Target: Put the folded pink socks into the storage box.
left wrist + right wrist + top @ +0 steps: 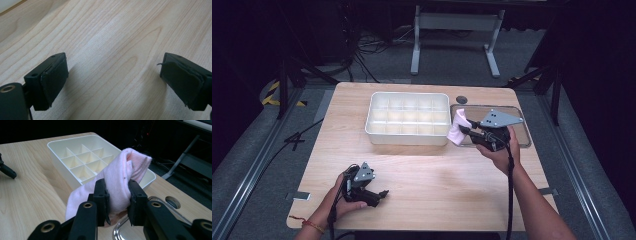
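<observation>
- Right gripper [117, 202] clamped on the pink cloth [120, 177], held up between clear tray [523, 140] and white divided box [408, 119].
- Carry it over a cell, lower, then release; which cell is probably nearest, hard to tell.
- Left gripper [113, 80] wide open, empty, over the table [112, 37].

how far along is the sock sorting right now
Done: the pink sock is picked up, clamped in the right tool above the clear tray. Left: every visible compartment of the white divided box looks empty, so placing remains. The left tool sits open on the table.
</observation>
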{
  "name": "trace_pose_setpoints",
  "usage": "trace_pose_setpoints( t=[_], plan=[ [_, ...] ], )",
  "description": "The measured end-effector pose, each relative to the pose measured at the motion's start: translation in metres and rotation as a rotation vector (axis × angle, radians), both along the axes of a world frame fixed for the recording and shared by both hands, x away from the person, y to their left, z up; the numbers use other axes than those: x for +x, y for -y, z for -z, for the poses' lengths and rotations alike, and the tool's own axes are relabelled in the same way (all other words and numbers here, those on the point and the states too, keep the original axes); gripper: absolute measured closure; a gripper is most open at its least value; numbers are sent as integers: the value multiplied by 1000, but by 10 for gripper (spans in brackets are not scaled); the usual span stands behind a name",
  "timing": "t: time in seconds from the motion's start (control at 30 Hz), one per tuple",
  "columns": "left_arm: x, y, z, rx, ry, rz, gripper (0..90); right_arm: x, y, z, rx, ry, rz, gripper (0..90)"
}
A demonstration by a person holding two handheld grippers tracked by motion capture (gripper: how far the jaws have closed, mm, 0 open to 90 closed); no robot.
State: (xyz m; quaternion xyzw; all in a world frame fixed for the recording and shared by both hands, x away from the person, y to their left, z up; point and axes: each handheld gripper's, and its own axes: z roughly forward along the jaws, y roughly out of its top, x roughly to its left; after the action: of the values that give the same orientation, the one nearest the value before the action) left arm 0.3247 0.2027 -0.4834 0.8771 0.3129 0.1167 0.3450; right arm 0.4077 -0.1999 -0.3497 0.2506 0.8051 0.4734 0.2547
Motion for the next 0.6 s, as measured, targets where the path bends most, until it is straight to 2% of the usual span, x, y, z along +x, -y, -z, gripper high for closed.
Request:
trace_pose_setpoints(
  t=[0.6],
  plan=[
    [0,0,0,-2,0,-2,82,29,-17,-4,-28,-11,17,722]
  ],
)
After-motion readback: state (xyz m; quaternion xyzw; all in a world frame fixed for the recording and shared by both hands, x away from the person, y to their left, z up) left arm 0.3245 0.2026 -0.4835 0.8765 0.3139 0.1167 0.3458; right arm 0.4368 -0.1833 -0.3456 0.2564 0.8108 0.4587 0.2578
